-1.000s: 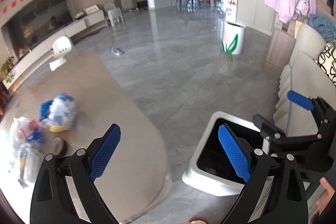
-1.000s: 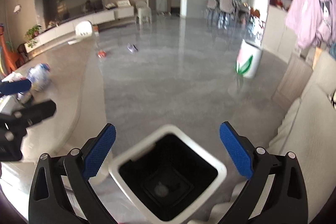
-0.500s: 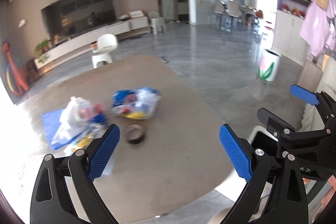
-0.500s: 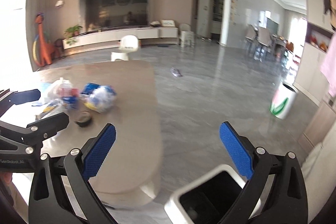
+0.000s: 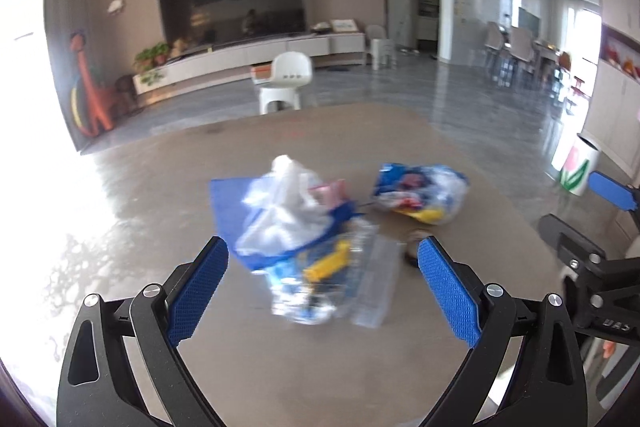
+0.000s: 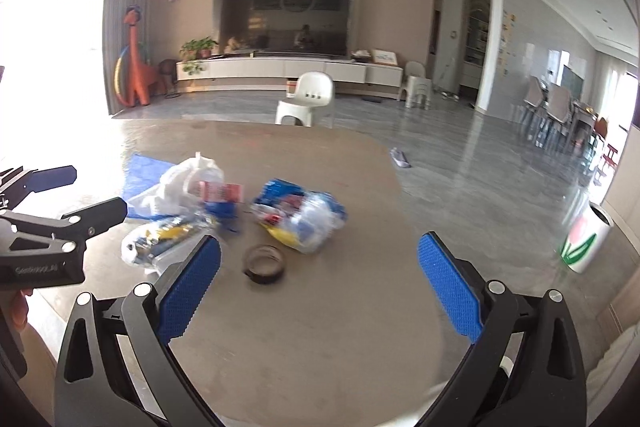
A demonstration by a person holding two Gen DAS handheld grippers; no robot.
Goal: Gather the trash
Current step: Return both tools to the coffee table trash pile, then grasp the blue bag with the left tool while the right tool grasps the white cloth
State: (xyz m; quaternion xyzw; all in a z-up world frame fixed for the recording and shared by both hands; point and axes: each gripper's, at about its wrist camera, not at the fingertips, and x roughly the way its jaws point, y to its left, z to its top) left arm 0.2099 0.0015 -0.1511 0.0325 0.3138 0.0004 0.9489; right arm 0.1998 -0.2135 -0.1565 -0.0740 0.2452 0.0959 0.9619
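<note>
Your left gripper is spread wide and holds nothing; the clear wrapper pile lies on the table just ahead, between its fingers. Your right gripper is equally wide and empty, with the tape roll ahead between its fingers and the plastic bag just beyond it.

Bare table lies in front of the wide-open right gripper, with only the tape roll just ahead. The left gripper, also spread wide, faces a blurred pile of plastic bags filling the gap between its fingers. A second bag sits behind the roll.
</note>
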